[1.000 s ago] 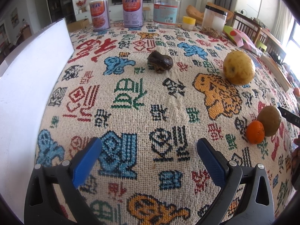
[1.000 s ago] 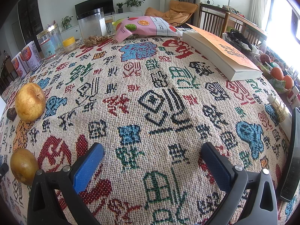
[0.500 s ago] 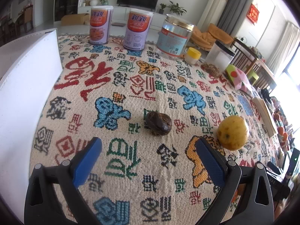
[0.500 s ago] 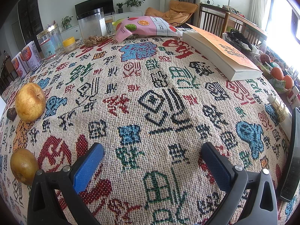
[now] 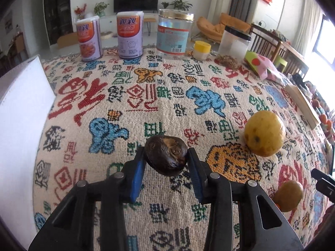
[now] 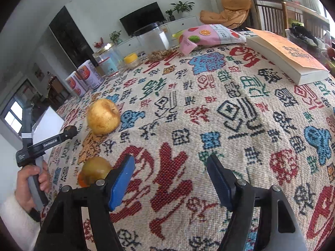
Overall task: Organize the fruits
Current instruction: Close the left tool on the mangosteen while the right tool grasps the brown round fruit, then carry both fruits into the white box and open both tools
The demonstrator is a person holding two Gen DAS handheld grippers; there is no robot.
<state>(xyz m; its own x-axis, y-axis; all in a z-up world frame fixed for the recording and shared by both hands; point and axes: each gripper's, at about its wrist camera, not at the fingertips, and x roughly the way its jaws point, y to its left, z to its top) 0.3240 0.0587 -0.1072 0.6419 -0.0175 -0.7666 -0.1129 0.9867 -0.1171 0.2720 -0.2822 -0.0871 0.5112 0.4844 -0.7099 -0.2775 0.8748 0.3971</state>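
Dark fruit [image 5: 166, 155] clamped in left hand-held gripper [image 5: 166, 156], low over cloth; right hand-held gripper [image 6: 170, 179] wide

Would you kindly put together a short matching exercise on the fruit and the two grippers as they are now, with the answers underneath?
Things:
1. dark brown fruit
2. yellow pear
3. left gripper
4. right gripper

States:
A. open, with nothing between its fingers
B. lying free on the patterned tablecloth
C. shut on a fruit
D. pinched between two blue pads

Pairs: 1-D, 2-B, 3-C, 4-A
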